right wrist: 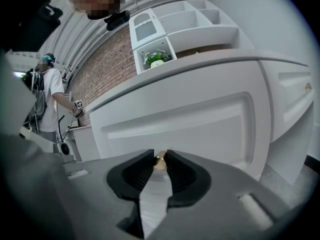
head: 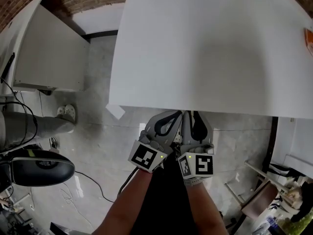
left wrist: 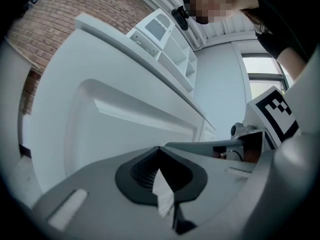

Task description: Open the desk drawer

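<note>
Drawer front (right wrist: 200, 126) apparently not yet pulled out. Right gripper (right wrist: 160, 154) pinches its brass knob (right wrist: 159, 161); left gripper (left wrist: 160, 149) clenched, empty. Whole pull remains.

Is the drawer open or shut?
Shut. The drawer front sits level with the desk, no gap showing, and the right gripper pinches its little gold knob.

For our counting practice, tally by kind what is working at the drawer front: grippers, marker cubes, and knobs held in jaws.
Grippers: 2 (left gripper, right gripper)
Marker cubes: 2
Knobs: 1 (brass knob, in the right gripper's jaws)
Total: 5
</note>
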Demonstrator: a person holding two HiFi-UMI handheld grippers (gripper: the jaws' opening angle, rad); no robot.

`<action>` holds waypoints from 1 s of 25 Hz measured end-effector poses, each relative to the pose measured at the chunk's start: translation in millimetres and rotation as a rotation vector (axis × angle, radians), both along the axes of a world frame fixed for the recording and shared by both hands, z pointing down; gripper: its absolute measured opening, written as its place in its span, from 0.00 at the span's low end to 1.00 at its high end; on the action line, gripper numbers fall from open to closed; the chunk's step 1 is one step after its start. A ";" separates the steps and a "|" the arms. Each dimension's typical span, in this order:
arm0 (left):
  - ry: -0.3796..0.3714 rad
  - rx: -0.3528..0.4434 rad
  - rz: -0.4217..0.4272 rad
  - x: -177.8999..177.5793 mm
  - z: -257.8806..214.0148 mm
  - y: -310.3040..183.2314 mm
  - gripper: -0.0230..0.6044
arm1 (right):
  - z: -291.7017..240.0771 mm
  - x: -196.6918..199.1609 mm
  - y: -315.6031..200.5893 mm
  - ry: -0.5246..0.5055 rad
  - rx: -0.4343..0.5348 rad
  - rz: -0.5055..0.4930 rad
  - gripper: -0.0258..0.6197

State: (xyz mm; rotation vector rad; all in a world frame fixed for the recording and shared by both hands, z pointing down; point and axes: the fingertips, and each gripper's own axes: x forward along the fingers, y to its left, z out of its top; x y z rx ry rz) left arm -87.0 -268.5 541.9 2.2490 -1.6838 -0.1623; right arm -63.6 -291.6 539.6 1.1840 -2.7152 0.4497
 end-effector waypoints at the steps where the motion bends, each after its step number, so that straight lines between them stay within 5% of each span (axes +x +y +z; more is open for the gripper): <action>1: 0.000 0.005 0.000 0.1 -1.0 -0.5 0.02 | 0.1 0.5 0.3 0.002 0.001 0.003 0.16; 25: -0.023 -0.025 0.025 21.9 3.1 32.6 0.01 | 0.9 16.6 29.7 0.021 -0.010 -0.033 0.15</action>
